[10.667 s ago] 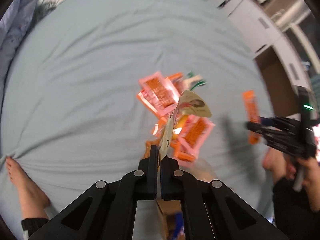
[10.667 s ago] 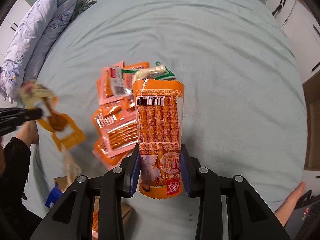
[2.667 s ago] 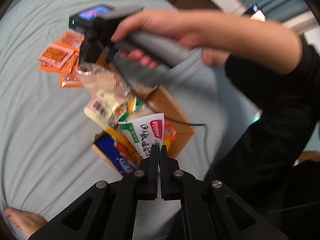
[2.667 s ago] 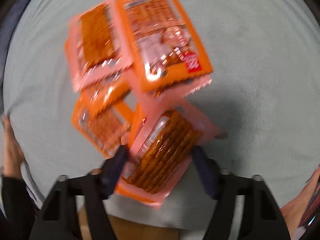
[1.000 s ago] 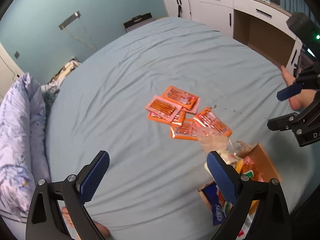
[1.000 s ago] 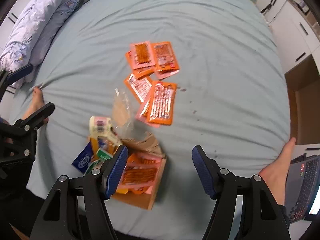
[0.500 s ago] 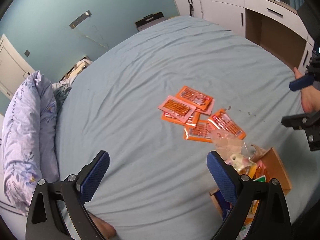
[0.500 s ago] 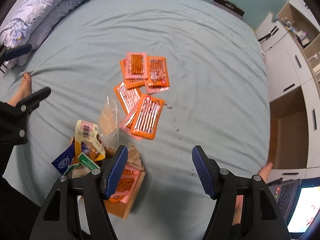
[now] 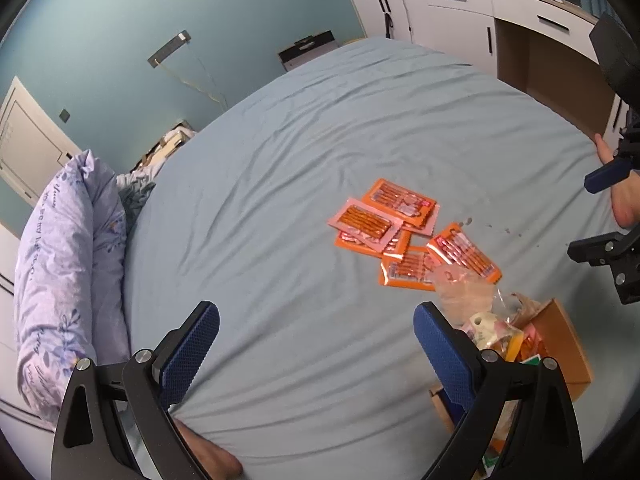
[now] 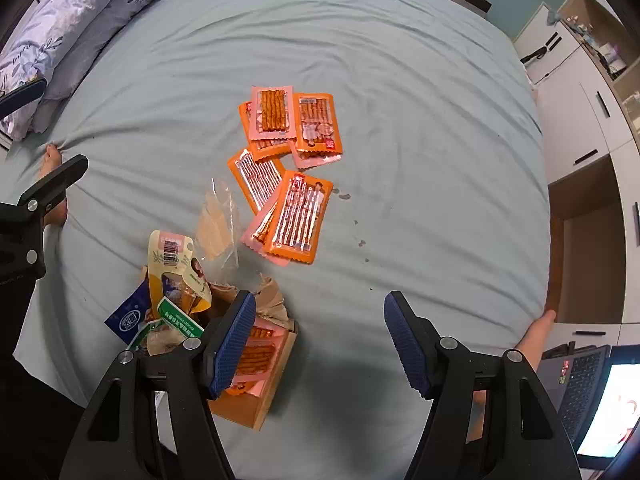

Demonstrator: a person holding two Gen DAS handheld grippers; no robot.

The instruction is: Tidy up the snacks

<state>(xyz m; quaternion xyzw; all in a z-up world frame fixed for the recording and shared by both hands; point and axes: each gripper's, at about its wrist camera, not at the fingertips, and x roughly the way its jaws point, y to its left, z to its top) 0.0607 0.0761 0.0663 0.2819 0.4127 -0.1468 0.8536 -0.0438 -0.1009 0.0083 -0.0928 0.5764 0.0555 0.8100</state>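
I hold both tools above the bed, the left tool (image 9: 316,344) and right tool (image 10: 320,332) each spread wide with nothing between the pads. I judge I am between picks: the cardboard box (image 10: 276,392) at the bed's near edge already holds several snacks, while the orange packets (image 10: 296,212) lie overlapping mid-bed, apart from it. Next I would lower one tool over the nearest packet's edge. The sheet (image 10: 400,80) is wrinkled; pillows (image 9: 60,248), white cabinets (image 9: 460,12) and a laptop (image 10: 600,392) surround it.

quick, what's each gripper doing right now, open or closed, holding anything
Left gripper: open, holding nothing, above the bed.
Right gripper: open, holding nothing, above the bed.
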